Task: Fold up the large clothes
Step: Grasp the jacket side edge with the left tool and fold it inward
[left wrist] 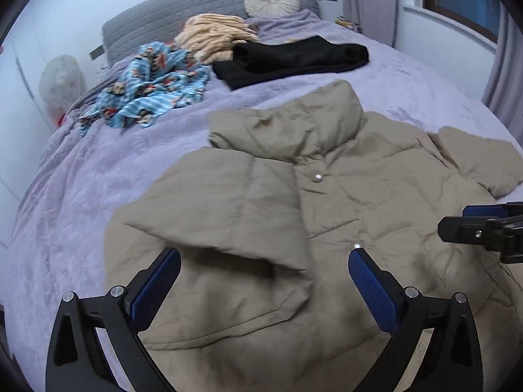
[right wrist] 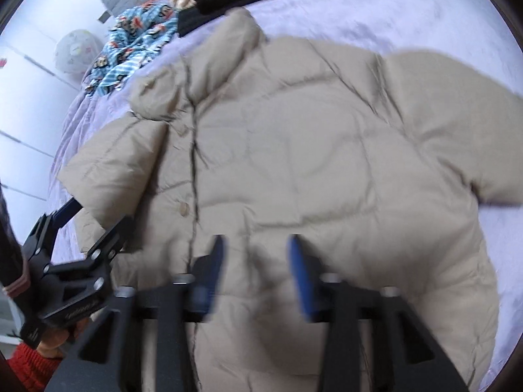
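Note:
A beige quilted puffer jacket lies front up on the lilac bed, collar toward the headboard; it fills the right wrist view. Its left sleeve is folded in across the chest; the right sleeve lies spread out. My left gripper is open and empty, just above the folded sleeve's cuff; it also shows at the left of the right wrist view. My right gripper is open and empty above the jacket's lower front; it shows at the right edge of the left wrist view.
Farther up the lilac bedspread lie a black garment, a crumpled blue patterned cloth and a stack of tan fabric. A round cushion leans on the grey headboard. Curtains hang at right.

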